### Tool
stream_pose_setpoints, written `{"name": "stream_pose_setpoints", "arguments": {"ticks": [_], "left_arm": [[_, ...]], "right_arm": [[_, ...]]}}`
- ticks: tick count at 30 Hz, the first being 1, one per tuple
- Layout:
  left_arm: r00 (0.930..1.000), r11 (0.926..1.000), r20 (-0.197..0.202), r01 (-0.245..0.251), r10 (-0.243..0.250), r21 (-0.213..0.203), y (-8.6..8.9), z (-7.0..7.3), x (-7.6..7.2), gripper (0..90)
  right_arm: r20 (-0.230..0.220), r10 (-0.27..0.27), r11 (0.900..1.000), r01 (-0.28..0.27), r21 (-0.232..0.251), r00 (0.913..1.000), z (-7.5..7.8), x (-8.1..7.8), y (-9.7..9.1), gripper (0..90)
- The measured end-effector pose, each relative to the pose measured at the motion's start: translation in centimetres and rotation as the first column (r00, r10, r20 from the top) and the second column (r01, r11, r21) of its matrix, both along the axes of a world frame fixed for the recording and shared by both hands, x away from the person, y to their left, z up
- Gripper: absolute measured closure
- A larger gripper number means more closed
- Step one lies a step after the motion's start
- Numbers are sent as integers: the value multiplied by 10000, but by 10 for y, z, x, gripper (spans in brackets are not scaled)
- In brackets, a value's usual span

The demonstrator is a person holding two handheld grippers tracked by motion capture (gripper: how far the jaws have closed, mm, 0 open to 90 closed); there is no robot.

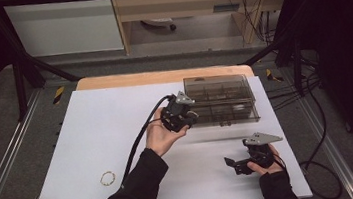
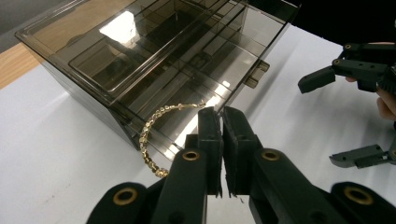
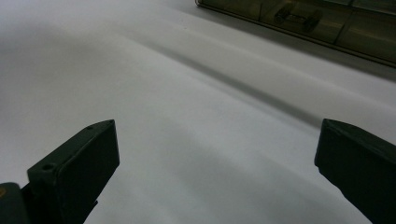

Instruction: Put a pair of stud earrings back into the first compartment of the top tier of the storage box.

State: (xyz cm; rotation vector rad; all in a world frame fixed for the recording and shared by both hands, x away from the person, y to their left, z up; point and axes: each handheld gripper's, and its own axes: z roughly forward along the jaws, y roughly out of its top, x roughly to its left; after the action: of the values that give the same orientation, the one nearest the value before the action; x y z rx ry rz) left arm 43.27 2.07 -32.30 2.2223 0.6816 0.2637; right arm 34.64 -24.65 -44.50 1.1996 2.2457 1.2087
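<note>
A: High view?
B: Left gripper (image 1: 190, 118) is at the smoky box (image 1: 223, 86); another gold bracelet (image 1: 107, 178) lies on the white worktop (image 1: 93, 139).

A: Left gripper view?
B: Jaws clamp a gold bead chain (image 2: 152, 140) beside the box.

A: Right gripper view?
B: Right gripper (image 3: 217, 158), jaws wide apart, nothing between.

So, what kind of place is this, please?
Probably a lab or workshop set up for recording tabletop work: a white-covered table stands inside a dark metal frame, loose cables hang by the wooden bench behind it, and a smoky plastic organiser box sits on the table.
</note>
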Motion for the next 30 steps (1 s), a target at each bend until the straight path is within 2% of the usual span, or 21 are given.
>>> {"name": "stream_pose_setpoints", "arguments": {"ticks": [15,24,30], "left_arm": [[10000,9999,0,-38,38,155,-21,-5,14,864],[9998,9998,-164,-124,127,185,-28,-15,24,863],[9998,9996,-81,-190,192,229,-31,-20,28,863]], "right_arm": [[-15,7,10000,-7,35,10000,0,0,0,6],[-32,4,10000,-4,71,10000,0,0,0,6],[-32,21,10000,-21,44,10000,0,0,0,6]]}}
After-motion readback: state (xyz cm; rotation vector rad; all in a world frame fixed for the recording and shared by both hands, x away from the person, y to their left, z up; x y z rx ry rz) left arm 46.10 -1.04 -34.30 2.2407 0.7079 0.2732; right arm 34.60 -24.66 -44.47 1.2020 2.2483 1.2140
